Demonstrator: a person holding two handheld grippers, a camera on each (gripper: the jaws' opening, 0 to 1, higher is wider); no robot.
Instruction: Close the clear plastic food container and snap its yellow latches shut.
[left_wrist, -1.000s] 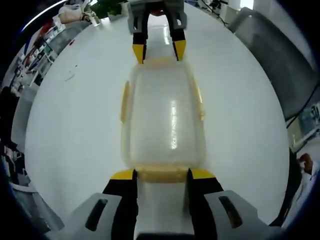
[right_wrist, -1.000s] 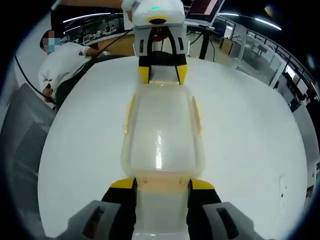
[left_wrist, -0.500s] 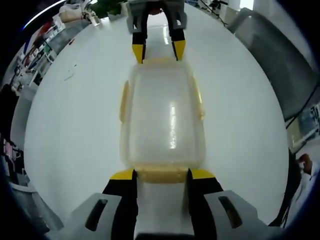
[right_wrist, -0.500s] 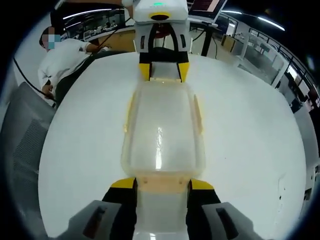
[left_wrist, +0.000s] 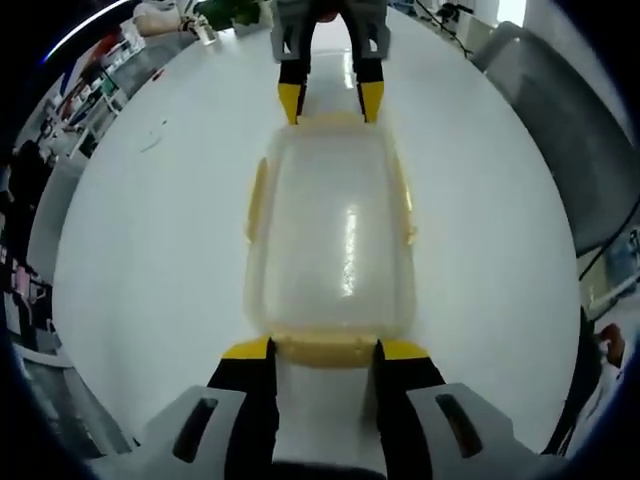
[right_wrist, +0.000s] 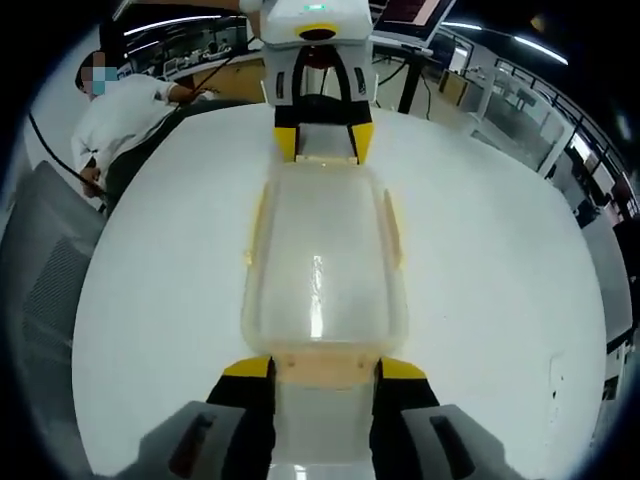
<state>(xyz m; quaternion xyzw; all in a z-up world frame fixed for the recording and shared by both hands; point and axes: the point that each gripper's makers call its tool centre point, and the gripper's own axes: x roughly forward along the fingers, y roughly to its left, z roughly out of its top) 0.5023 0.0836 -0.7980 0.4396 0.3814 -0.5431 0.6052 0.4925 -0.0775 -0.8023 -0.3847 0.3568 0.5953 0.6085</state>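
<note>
One clear plastic food container (left_wrist: 330, 235) lies lid-on in the middle of a round white table (left_wrist: 150, 250), held end to end between two grippers. In the left gripper view, the left gripper (left_wrist: 324, 349) has its two yellow-tipped jaws spread apart, one at each corner of the near end, with a yellow end latch (left_wrist: 324, 348) sitting between them; the right gripper (left_wrist: 331, 102) meets the far end the same way, jaws parted at either side of that end. The right gripper view shows the mirror of this (own jaws wide at the near end latch (right_wrist: 324, 364), the other gripper across the lid). Four yellow latches can be counted: one on each end and one on each long side (left_wrist: 256, 198). No brand, label or readable writing shows on the container. A person in a white top (right_wrist: 120, 115) is beyond the table edge.
</note>
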